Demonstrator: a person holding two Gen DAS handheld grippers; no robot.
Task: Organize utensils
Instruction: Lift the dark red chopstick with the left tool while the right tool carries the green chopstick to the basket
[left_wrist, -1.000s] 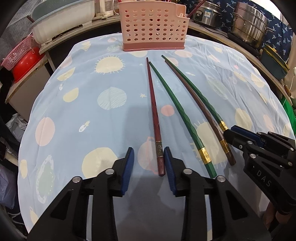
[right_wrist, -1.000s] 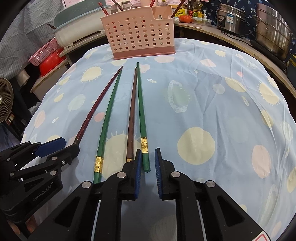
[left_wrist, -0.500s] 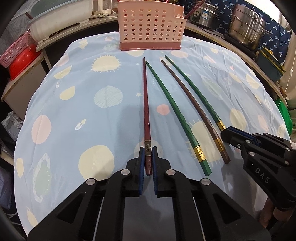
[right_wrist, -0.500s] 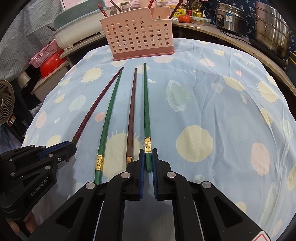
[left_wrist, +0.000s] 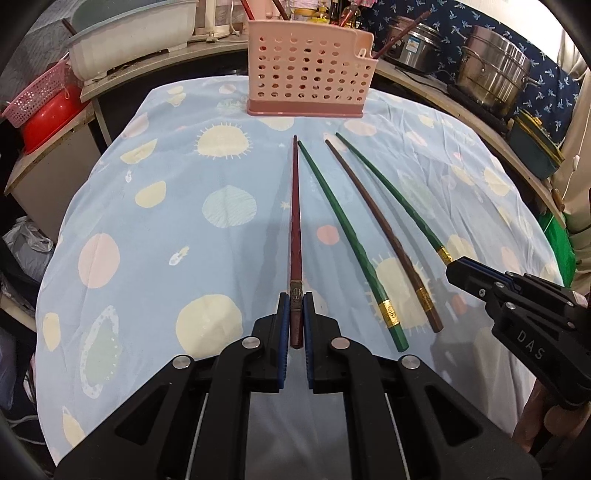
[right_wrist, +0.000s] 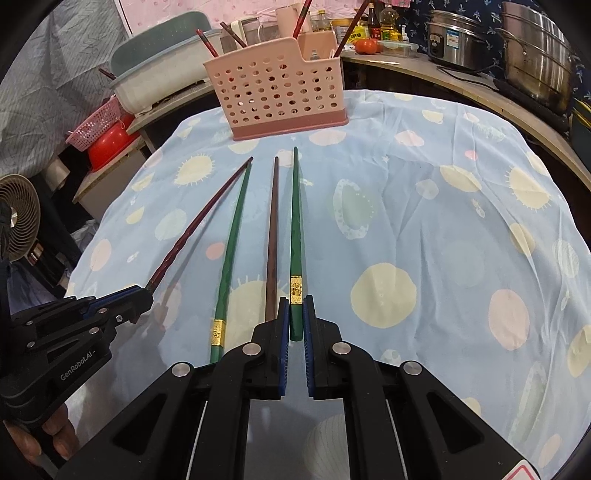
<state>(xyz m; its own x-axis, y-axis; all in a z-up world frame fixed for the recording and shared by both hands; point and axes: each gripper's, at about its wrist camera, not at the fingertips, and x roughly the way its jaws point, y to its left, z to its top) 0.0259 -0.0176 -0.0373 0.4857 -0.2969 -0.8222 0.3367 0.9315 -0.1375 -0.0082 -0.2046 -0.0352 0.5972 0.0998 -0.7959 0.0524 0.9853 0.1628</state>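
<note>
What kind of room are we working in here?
Probably a home kitchen: steel pots and cooking oil bottles line the counter behind a cloth-covered table, where a pink utensil caddy stands.

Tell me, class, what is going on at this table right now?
A person holds a tool in each hand over a blue patterned tablecloth. The left tool has just closed on the butt end of the dark red chopstick; the right tool is shut on the rightmost green chopstick. A second green chopstick and a brown chopstick lie between them. The pink perforated utensil holder stands beyond.
</note>
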